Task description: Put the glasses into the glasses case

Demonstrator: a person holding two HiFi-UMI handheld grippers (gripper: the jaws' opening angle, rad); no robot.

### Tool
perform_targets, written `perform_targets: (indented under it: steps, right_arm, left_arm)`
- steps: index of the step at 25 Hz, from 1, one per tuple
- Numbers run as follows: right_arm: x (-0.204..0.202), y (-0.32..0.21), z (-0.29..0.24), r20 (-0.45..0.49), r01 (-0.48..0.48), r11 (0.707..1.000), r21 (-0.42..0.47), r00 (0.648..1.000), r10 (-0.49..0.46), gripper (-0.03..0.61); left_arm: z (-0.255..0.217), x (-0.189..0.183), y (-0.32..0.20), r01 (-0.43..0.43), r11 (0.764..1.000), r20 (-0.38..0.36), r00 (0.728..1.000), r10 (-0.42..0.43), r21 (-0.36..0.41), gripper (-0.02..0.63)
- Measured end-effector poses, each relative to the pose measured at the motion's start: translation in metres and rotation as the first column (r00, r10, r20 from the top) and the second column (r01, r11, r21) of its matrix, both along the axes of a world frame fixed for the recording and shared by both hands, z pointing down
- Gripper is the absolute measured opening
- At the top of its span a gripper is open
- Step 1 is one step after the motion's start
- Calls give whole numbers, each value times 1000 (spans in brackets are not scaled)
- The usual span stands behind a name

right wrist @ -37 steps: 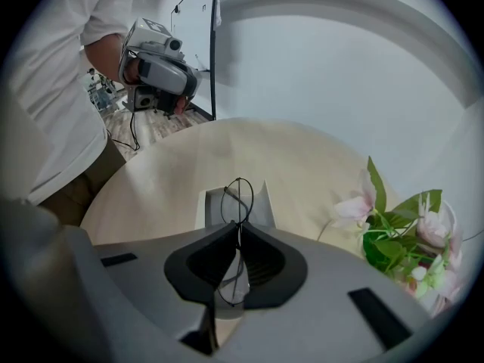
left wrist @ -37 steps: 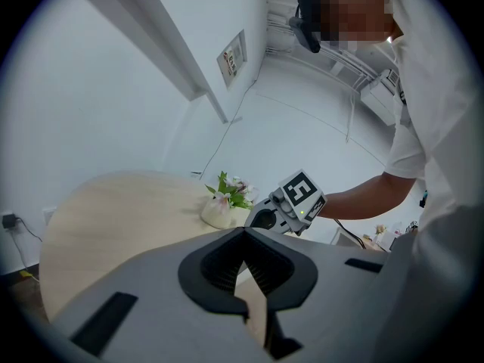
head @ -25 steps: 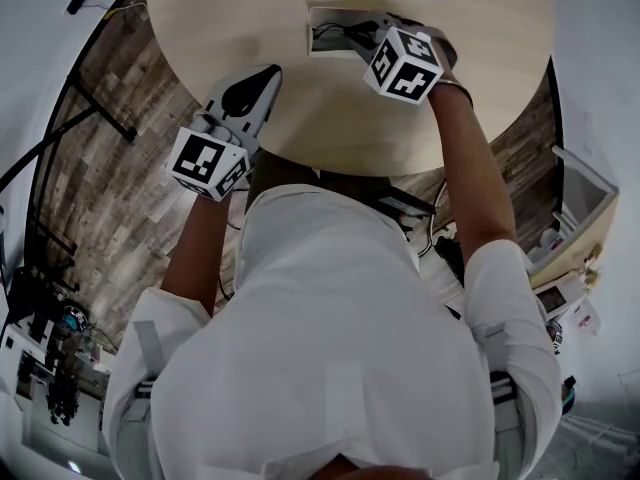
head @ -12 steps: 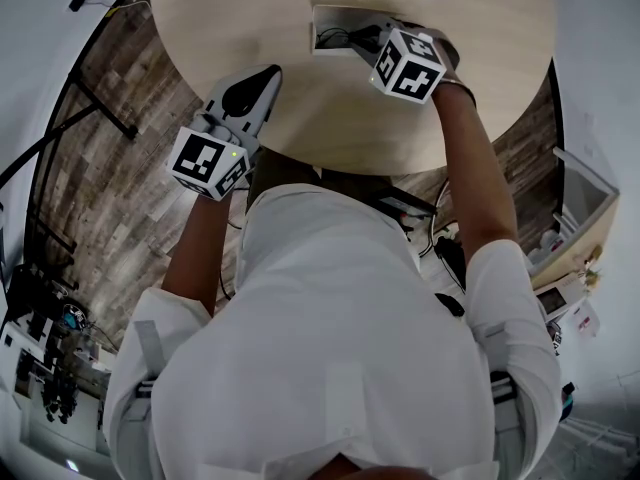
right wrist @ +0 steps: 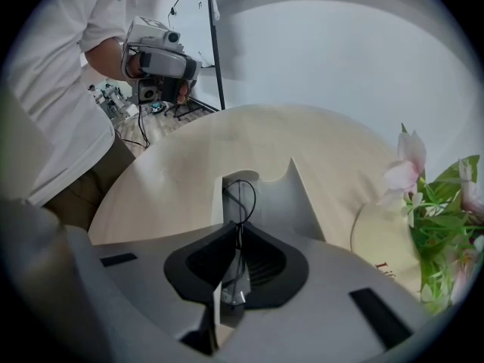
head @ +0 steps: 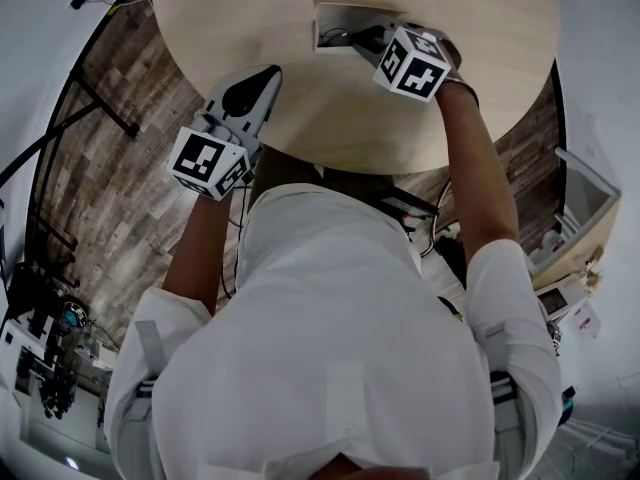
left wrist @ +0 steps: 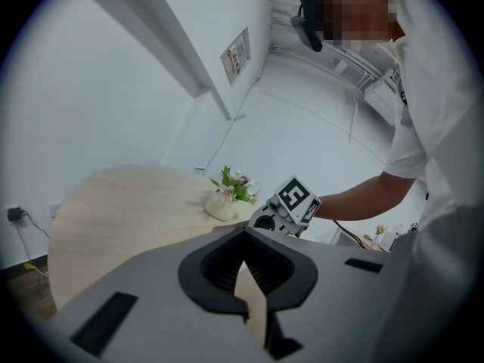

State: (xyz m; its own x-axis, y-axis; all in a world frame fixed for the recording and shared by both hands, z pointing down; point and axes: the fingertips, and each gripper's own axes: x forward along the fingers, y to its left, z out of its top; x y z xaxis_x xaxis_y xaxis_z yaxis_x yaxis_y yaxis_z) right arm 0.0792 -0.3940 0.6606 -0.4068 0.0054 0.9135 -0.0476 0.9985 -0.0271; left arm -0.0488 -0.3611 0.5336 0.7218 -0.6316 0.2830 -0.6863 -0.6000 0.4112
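- Right gripper [right wrist: 236, 229] is barely shifting from a second ago, still hovering at the open pale glasses case [right wrist: 291, 203] on the round table [head: 230, 18]
- Its jaws are clamping the glasses [right wrist: 240, 191], a thin black wire frame reaching over the case
- Left gripper [head: 265, 76] is resting at the table edge, jaws drawn together, empty

glasses [right wrist: 238, 229]: thin black wire frame, upright, over case | glasses case [right wrist: 302, 203]: pale grey, open, on table [right wrist: 174, 165]

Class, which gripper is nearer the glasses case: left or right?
Right. The right gripper is at the glasses case, shut on the glasses; the left gripper sits apart by the table edge.
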Motion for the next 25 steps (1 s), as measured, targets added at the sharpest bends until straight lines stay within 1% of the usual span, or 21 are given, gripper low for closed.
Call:
perform_targets:
  steps: [8,18,23,25]
  right_arm:
    - [2,-1,1,7,-6,1000,-17,1000,6,37]
    - [4,-4,1,-27,74,997,-29,997,-75,38]
    - [4,-5,-14,13,54,998,-35,998,-53,38]
    - [5,-4,-17,15,46,998,-31,999,-46,38]
  left_arm:
    - [2,2,2,-2,1000,-2,1000,2,-9,9]
    - [2,-6,4,21,1000,-2,1000,-21,-14,9]
    - [-3,-7,10,26,1000,-6,1000,-27,-14,9]
    - [-4,-9,11,27,1000,-9,1000,-27,-13,9]
